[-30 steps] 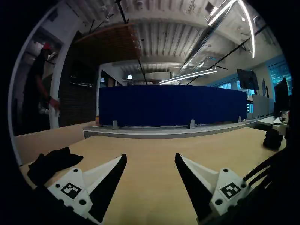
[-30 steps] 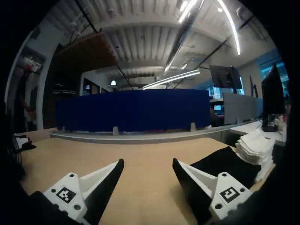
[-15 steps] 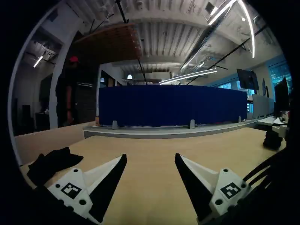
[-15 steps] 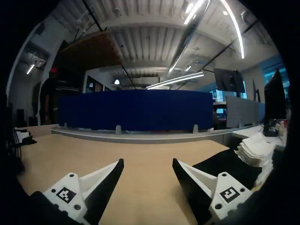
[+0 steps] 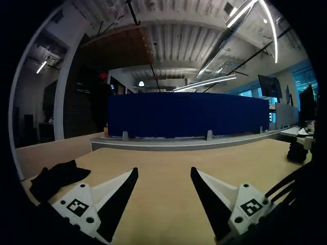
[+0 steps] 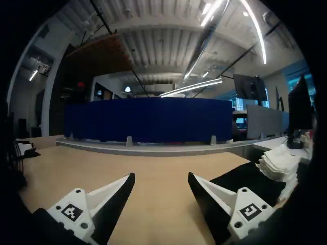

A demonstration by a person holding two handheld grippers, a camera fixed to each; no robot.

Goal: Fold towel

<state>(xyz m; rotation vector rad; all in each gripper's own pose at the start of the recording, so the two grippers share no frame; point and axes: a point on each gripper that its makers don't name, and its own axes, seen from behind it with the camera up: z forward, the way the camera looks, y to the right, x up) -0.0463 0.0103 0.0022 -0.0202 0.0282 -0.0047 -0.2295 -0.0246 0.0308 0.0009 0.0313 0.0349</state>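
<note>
In the right gripper view a flat black towel (image 6: 247, 179) lies on the wooden table (image 6: 159, 179) at the right, partly behind my right finger, beside a stack of folded white towels (image 6: 282, 164). My right gripper (image 6: 161, 181) is open, low over the table, with nothing between its fingers. In the left gripper view a crumpled black cloth (image 5: 57, 177) lies at the left, just beyond my left finger. My left gripper (image 5: 164, 176) is open over bare wood (image 5: 171, 163). A dark lump (image 5: 297, 152) sits at the far right edge.
A long blue partition (image 5: 184, 114) on a grey ledge closes the table's far side; it appears too in the right gripper view (image 6: 147, 119). A person in dark clothes with a red cap (image 5: 102, 102) stands far left. Monitors (image 6: 298, 110) stand on desks at the right.
The person in the background has walked rightward toward the partition. The right gripper's view has shifted slightly; both grippers stay open and the towels have not moved.
</note>
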